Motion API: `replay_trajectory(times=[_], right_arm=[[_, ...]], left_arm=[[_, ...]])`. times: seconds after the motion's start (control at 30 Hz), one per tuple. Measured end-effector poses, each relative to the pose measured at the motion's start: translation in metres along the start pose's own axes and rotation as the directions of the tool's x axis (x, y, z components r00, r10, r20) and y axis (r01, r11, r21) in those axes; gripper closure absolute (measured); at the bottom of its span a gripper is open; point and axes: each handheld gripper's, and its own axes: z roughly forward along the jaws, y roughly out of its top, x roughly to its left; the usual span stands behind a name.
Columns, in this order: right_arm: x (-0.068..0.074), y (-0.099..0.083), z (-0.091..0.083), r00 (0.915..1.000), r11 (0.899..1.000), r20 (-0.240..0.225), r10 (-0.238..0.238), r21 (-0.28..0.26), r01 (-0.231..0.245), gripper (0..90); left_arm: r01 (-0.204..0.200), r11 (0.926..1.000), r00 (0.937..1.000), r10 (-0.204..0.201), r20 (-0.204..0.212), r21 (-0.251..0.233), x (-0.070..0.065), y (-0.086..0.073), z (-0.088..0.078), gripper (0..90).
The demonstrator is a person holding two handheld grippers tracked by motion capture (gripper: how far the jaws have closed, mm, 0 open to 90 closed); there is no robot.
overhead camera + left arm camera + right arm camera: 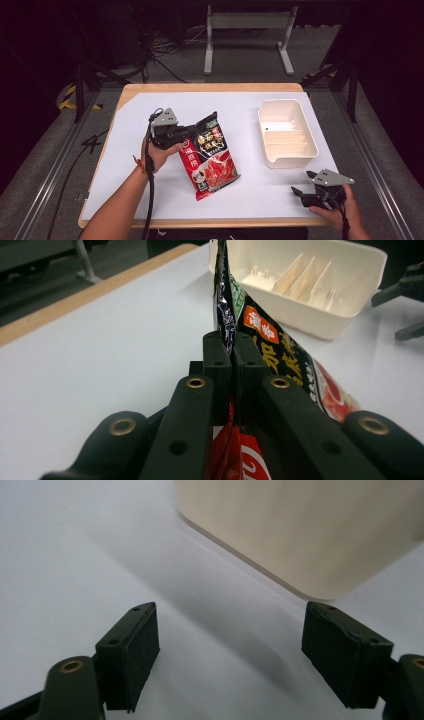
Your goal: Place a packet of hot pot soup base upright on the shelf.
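Sauce packet [211,156] in left claw [233,357]

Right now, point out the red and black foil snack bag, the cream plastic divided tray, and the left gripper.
red and black foil snack bag [212,162], high view, printed front.
cream plastic divided tray [311,144], high view, right rim.
left gripper [233,352], left gripper view, between fingertips clamping the bag.

Red-and-black printed packet [210,156], cream tray [286,132], black jaws, white table cover [130,150] on wood-coloured table [210,87]

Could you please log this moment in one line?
left tongs: shut on sauce packet | right tongs: open | bin: empty
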Motion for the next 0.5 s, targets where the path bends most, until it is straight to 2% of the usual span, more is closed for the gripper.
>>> replay_trajectory(times=[0.23,0.3,0.33,0.37,0.43,0.5], right_arm=[[0.0,-0.001,0.0,1.0,1.0,0.001,0.004,0.002,-0.004,22.4],[-0.001,-0.001,-0.002,0.9998,1.0,0.015,0.009,-0.012,-0.009,22.3],[-0.002,0.0,-0.003,0.9996,1.0,0.023,0.014,-0.026,-0.014,22.4],[-0.002,0.0,-0.003,0.9996,1.0,0.023,0.014,-0.026,-0.014,22.4],[-0.004,0.001,-0.008,0.9991,0.998,0.026,0.033,-0.063,-0.031,22.1],[-0.003,0.001,-0.008,0.9991,0.997,0.026,0.034,-0.066,-0.032,21.8]], left_arm=[[-0.015,0.999,0.9999,0.015,-0.001,-0.042,-0.004,0.023,0.001,87.2],[-0.02,0.9981,0.9998,0.02,0.002,-0.058,-0.005,0.031,0.001,87.2],[-0.022,0.9955,0.9996,0.024,0.017,-0.092,-0.007,0.038,0.001,87.2],[-0.022,0.9955,0.9996,0.024,0.017,-0.092,-0.007,0.038,0.001,87.3],[-0.031,0.9926,0.9993,0.033,0.016,-0.118,-0.01,0.045,0.002,87.3],[-0.03,0.9916,0.9993,0.033,0.019,-0.126,-0.011,0.049,0.005,87.3]])
